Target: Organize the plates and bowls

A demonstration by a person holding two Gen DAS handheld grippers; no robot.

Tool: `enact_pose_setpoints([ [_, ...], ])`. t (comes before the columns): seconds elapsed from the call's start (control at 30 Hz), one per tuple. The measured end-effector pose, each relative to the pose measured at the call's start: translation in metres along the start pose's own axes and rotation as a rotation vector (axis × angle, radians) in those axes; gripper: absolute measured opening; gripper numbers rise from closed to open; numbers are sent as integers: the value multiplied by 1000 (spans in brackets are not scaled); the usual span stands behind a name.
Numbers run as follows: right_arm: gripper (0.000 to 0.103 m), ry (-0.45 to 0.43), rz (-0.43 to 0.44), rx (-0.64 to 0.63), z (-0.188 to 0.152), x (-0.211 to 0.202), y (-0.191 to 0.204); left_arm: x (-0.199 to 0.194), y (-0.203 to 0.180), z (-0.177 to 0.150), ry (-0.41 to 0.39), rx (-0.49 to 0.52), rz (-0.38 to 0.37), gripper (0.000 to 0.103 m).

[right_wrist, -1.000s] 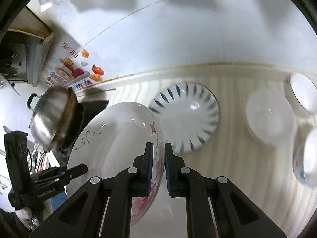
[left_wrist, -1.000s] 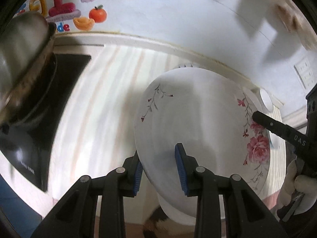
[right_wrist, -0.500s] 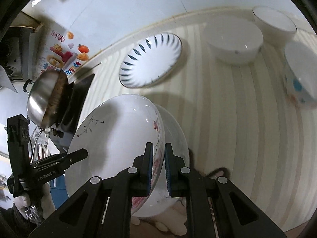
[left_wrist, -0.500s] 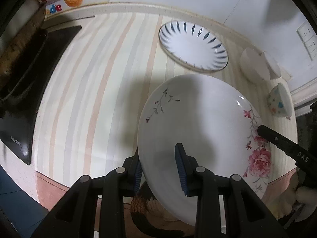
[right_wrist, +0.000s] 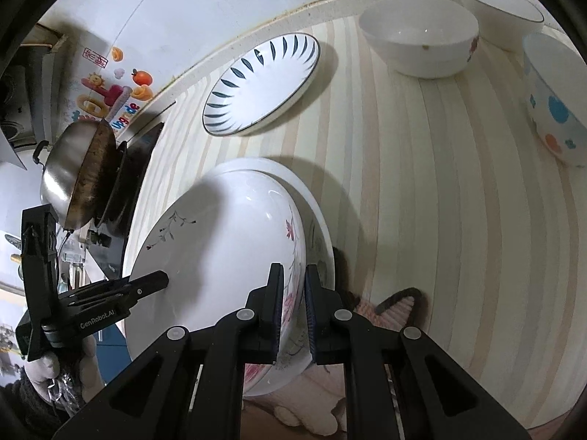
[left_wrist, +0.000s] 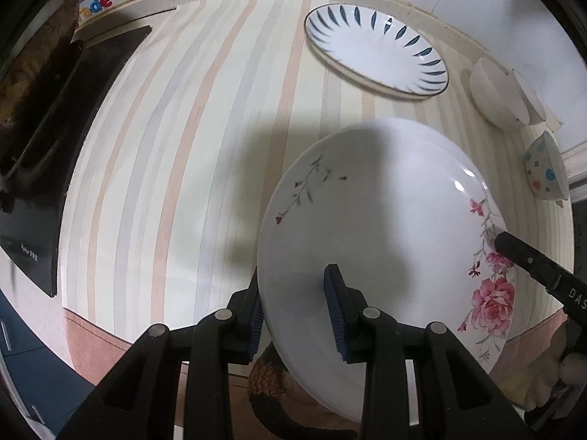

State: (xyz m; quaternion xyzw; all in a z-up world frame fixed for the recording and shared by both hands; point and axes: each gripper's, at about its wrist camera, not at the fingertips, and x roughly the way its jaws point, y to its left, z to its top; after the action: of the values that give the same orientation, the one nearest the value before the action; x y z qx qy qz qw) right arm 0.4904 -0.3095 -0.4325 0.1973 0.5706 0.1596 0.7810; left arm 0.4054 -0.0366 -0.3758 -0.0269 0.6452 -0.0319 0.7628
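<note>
Both the left gripper (left_wrist: 293, 315) and the right gripper (right_wrist: 293, 311) pinch opposite rims of the flowered plate (left_wrist: 385, 242), held tilted above a second plate (right_wrist: 319, 227), calling for lowering it level toward 12 o'clock before the blue-leaf plate (left_wrist: 374, 49).
</note>
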Motion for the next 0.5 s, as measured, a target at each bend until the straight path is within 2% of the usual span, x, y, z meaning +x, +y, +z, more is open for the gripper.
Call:
enact_pose_setpoints([
  [0.17, 13, 25, -18, 9, -3, 6, -3, 8, -5, -4, 22, 40, 36, 28],
  [0.3, 14, 48, 15, 60, -1, 3, -9, 9, -5, -4, 43, 36, 38, 28],
  [0.43, 16, 65, -16, 65, 0, -4, -9, -2, -1, -5, 46, 27, 53, 28],
  [0.5, 16, 58, 15, 81, 2, -13, -10, -13, 2, -2, 28, 20, 58, 28],
])
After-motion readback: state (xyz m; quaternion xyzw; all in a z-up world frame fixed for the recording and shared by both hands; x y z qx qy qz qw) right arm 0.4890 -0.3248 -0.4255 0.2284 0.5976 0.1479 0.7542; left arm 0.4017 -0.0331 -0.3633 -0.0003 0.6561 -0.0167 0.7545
